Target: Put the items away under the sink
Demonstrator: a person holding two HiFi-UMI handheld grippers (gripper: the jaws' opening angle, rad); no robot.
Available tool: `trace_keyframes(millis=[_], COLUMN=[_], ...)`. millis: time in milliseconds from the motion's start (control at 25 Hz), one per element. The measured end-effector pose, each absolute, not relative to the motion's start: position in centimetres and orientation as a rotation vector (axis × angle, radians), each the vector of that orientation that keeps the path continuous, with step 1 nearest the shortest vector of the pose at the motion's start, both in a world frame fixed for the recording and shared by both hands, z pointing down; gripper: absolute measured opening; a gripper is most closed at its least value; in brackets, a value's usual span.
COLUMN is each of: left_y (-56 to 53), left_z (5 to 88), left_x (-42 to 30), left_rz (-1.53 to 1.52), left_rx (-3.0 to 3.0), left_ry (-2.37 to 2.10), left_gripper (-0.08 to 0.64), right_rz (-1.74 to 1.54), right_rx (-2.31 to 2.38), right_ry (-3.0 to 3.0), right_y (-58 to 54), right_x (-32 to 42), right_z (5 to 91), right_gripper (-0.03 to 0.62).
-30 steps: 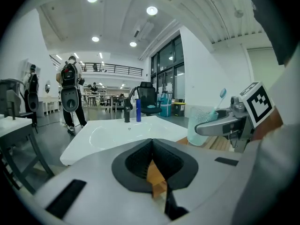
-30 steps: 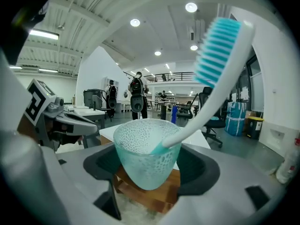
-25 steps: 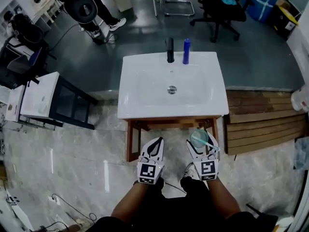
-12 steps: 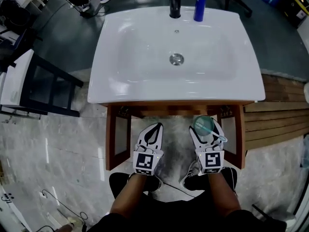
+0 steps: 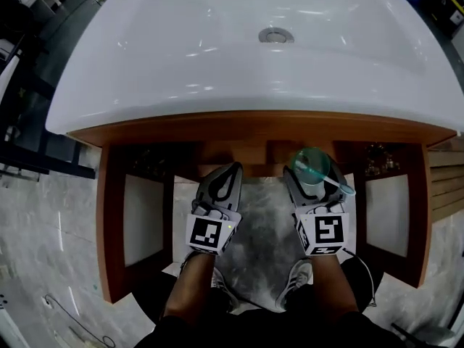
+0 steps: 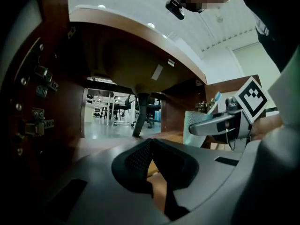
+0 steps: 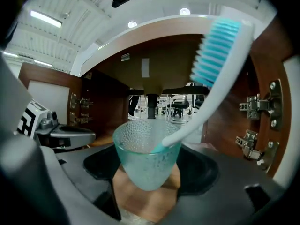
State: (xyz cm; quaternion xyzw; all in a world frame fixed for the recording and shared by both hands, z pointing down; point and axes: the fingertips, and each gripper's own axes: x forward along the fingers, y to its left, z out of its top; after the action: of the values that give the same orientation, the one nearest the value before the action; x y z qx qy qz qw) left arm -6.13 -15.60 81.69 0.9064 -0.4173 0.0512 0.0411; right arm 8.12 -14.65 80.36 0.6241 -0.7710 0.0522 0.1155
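Toothbrush (image 7: 213, 74) in gripper-held (image 7: 149, 172) teal cup (image 7: 145, 156)

Grey marbled floor (image 5: 58, 216), black metal frame (image 5: 43, 167) at its left, office chairs (image 6: 116, 109) in the far room.

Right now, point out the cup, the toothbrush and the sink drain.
cup (image 7: 146, 161): right gripper view, its dimpled side wall.
toothbrush (image 7: 216, 50): right gripper view, its blue bristles.
sink drain (image 5: 275, 35): head view, its metal centre.
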Motion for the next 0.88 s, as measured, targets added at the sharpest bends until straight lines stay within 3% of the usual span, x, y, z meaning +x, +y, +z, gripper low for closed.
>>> trace_keyframes(millis=[880], left_y=[-16.8], left_z=[81.3], left_x=[-5.3], left_rz=[0.163], left_rx=[2.821], left_ry=[-1.33], left_gripper=[0.018], right_rz=[0.263], right_rx=[1.723], right_ry=[-2.247], right_y=[-23.5], right_x=[9.2], right_z=[82.1], right_gripper=[0.376])
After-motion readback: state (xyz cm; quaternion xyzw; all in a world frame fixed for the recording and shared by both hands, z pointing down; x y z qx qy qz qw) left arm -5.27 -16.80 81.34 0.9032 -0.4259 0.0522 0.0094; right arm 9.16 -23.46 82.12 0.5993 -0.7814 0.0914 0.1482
